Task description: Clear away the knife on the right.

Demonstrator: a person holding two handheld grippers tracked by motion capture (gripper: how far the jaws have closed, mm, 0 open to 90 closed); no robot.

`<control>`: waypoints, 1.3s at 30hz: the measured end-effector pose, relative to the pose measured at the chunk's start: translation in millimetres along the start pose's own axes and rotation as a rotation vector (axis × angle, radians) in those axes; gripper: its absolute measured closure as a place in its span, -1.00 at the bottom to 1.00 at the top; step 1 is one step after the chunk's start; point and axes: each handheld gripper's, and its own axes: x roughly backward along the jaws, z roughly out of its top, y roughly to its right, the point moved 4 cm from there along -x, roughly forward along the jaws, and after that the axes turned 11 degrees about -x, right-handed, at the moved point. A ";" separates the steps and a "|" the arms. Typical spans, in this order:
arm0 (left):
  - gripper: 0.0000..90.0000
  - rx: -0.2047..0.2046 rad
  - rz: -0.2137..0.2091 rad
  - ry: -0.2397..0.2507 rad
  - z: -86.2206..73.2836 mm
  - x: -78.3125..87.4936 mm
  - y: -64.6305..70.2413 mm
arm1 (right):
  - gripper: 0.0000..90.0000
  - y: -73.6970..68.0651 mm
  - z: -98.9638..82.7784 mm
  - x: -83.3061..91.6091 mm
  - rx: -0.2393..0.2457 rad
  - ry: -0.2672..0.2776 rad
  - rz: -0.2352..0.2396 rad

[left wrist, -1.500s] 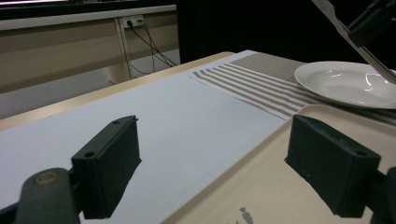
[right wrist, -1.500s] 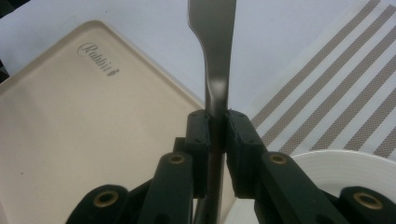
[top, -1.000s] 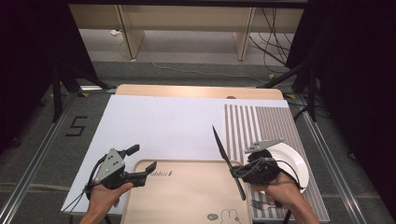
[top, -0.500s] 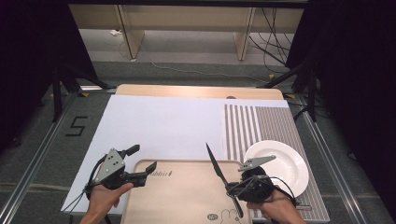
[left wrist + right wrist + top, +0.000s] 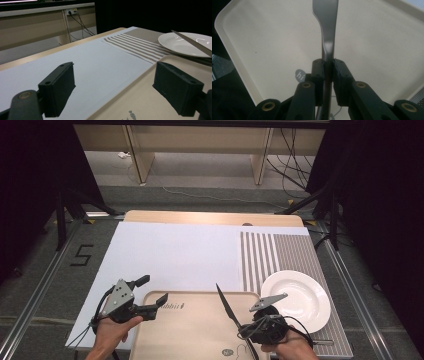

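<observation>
A: Clamping the table knife (image 5: 329, 32) by its handle, the right gripper (image 5: 250, 326) holds its blade over the beige tray's (image 5: 192, 332) right side — probably to lay it flat.

B: Left gripper (image 5: 155, 293), jaws apart and empty, straddles the tray's far-left rim, maybe steadying it. White plate (image 5: 296, 299) sits right.

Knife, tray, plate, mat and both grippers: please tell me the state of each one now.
Knife: clamped by its handle, blade held above the tray.
Right gripper: shut on the knife.
Left gripper: open, nothing between its jaws, over the tray's left edge.
Tray: flat on the table, nothing lying on it.
Plate: empty, upright on the striped mat.
Striped mat: spread flat.
</observation>
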 end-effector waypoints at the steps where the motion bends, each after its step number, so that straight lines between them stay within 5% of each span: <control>1: -0.63 0.000 0.000 0.000 0.0 0.0 0.0 | 0.79 -0.5 -0.7 -0.9 -0.003 -0.008 0.001; 13: -0.63 0.000 0.000 0.000 0.1 -0.1 0.0 | 0.79 -1.6 -5.6 -12.1 0.003 -0.068 -0.001; 39: -0.63 -0.002 -0.003 0.004 -0.3 -1.0 0.2 | 0.78 -3.8 -13.5 -39.0 0.010 -0.192 -0.085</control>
